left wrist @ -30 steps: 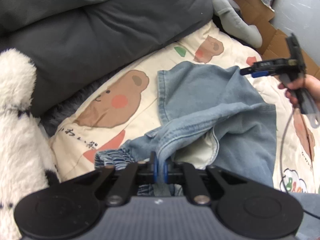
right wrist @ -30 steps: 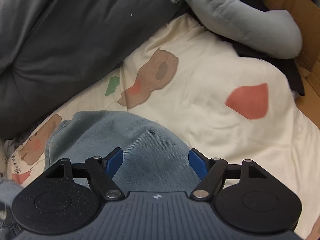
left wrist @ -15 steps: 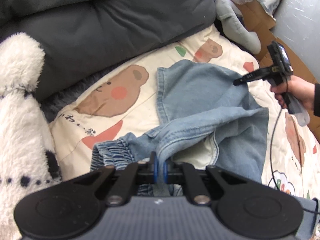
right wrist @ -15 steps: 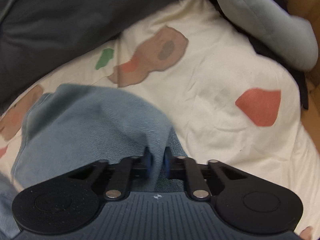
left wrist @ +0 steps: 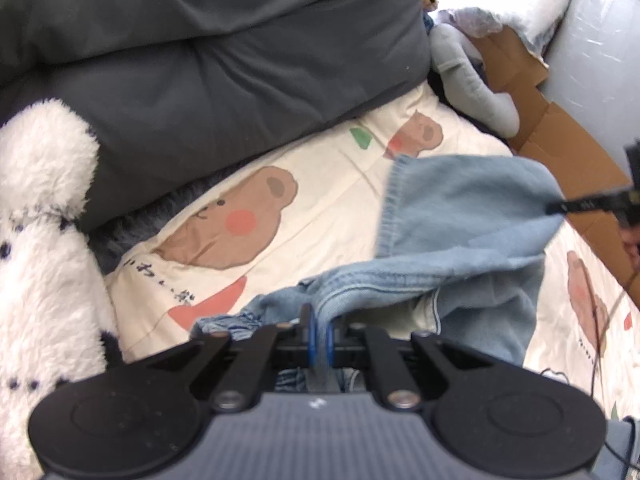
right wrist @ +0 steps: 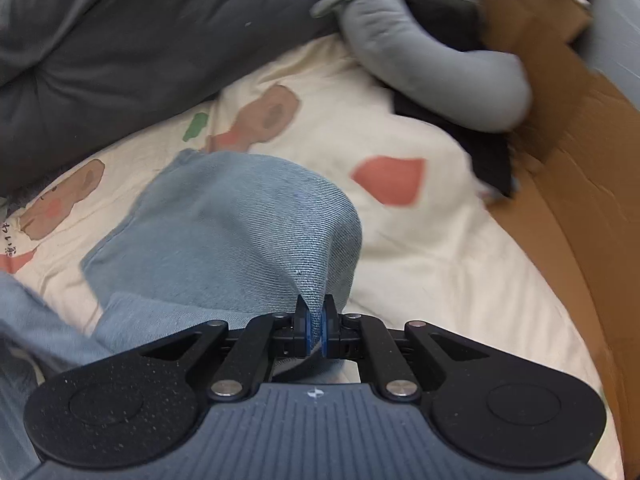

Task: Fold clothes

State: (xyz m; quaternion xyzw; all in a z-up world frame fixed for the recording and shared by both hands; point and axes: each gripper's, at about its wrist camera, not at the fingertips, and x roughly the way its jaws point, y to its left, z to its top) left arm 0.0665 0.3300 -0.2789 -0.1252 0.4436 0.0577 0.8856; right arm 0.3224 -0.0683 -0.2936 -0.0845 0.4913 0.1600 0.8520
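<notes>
A light blue denim garment (left wrist: pixel 460 216) lies partly lifted over a cream bedsheet printed with bears (left wrist: pixel 248 224). My left gripper (left wrist: pixel 319 334) is shut on a folded edge of the denim near its gathered waistband. In the right wrist view the denim (right wrist: pixel 224 224) rises in a peak into my right gripper (right wrist: pixel 315 330), which is shut on that pinch of cloth. From the left wrist view the right gripper (left wrist: pixel 560 206) shows at the far right edge, pulling the cloth up and taut.
A dark grey duvet (left wrist: pixel 200 60) is heaped along the back. A white fluffy plush (left wrist: pixel 40 216) lies at the left. A grey stuffed toy (right wrist: pixel 420 56) and brown cardboard (right wrist: pixel 568 168) border the bed on the right.
The right gripper went from open above the denim to shut on it, then lifted the cloth up and to the right. The left gripper kept its hold.
</notes>
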